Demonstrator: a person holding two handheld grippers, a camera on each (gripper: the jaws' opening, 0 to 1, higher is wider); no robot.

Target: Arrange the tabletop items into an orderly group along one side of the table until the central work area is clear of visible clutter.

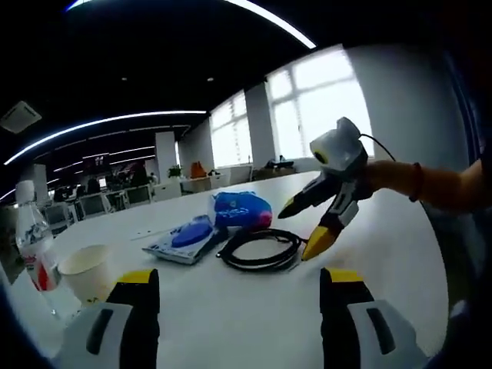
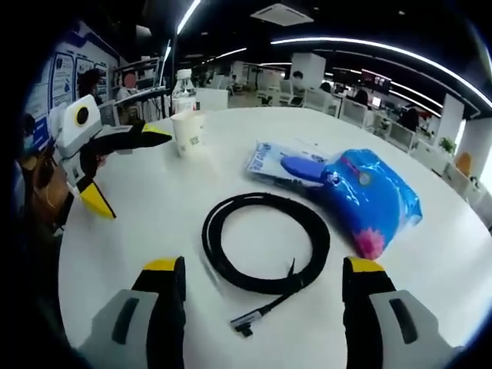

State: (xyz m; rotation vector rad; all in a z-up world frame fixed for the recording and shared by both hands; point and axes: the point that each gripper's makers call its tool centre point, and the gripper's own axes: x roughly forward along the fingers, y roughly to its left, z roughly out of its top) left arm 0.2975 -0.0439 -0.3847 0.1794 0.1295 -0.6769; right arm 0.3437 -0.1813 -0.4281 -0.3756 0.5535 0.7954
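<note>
You can read no text here: the print on the flat blue package (image 2: 286,164), the paper cup (image 2: 189,133) and the wall posters (image 2: 63,78) at upper left is too blurred.

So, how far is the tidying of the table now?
Nothing looks grouped yet. The coiled black cable, blue bag and flat blue packet lie mid-table; the paper cup and water bottle stand apart. The left gripper and right gripper are open, holding nothing. All moving remains.
</note>
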